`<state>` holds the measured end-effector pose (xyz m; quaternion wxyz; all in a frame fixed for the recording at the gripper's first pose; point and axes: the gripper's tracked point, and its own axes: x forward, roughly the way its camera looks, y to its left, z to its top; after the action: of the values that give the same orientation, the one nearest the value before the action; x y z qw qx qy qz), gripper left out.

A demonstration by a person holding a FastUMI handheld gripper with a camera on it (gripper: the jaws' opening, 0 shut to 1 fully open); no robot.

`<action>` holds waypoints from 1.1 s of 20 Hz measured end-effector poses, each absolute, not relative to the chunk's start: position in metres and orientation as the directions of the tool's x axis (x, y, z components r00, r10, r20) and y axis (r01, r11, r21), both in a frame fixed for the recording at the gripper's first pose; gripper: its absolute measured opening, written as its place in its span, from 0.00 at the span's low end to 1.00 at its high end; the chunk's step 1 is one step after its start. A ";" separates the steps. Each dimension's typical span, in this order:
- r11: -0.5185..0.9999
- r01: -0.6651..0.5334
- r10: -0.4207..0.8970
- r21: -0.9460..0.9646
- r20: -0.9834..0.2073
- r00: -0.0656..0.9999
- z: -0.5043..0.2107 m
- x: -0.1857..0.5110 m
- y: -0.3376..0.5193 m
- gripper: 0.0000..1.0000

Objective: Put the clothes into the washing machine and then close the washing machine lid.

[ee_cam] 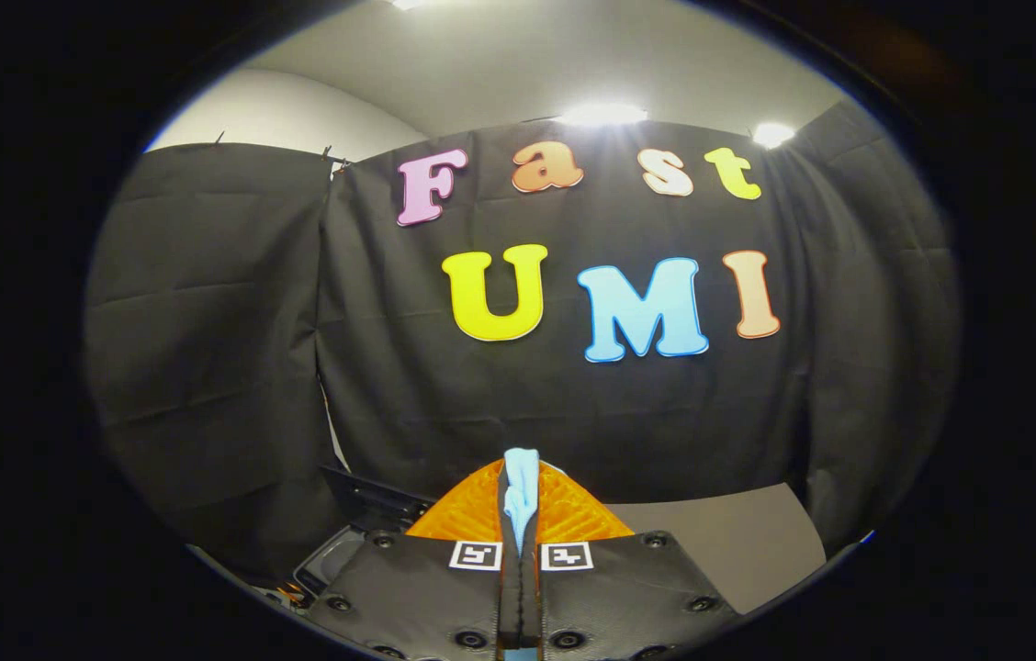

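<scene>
- The gripper [519, 496] is clenched on a light blue piece of cloth [521, 491]; both fingers press it, and it sticks up between the tips.
- The washing machine [348, 542] is low on the left of the fingers, dark, partly seen.
- A grey table surface [738, 542] lies right of the fingers.

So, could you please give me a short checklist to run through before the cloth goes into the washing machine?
1. Grip: the gripper has both fingers pressed together on a light blue cloth: ok.
2. Cloth secure: only a narrow fold shows between the fingers; how much hangs below: cannot tell.
3. Washing machine located: a dark machine part sits below and left of the fingers: ok.
4. Lid open: cannot tell.
5. Gripper over the opening: it faces the booth wall, with the machine off to the left: not ok.
</scene>
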<state>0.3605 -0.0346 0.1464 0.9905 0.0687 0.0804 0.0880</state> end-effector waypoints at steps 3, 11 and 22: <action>0.970 -0.196 0.216 0.144 -0.135 0.967 0.163 0.362 0.002 0.02; 0.943 -0.303 0.320 0.139 -0.121 0.940 0.183 0.367 0.109 0.02; 0.900 -0.416 0.431 0.127 -0.126 0.893 0.193 0.387 0.214 0.02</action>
<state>0.3870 0.2141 0.1932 0.9718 0.0484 0.0759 0.2181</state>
